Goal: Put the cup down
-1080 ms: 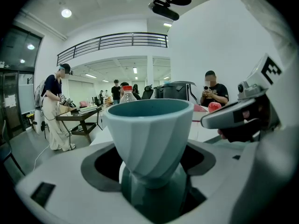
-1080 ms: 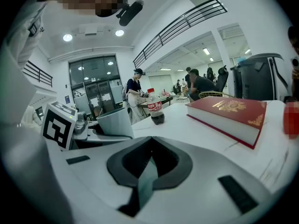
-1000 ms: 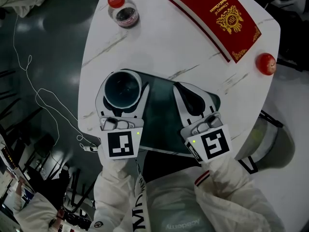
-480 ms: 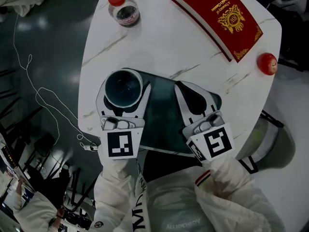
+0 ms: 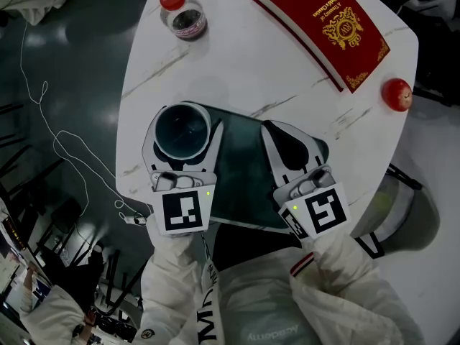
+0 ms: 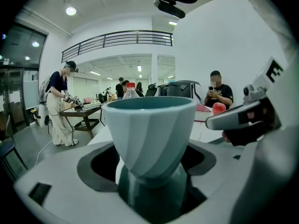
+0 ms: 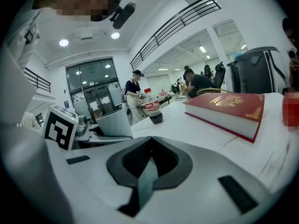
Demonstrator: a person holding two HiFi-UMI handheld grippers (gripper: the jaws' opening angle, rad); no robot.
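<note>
Cup, left of centre overhead, shows its ribbed sides only in the view of the left gripper pinching it; the right gripper has its jaws pressed together.

Left tool grips wide, right tool's jaws meet.

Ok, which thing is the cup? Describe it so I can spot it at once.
On the white table, find the dark glossy tray at the near edge. At its left end, between the jaws of the left gripper, is the cup. It is the only pale blue-green, open-topped vessel with faceted sides; the bottle, book and round fruit farther off all show red.
</note>
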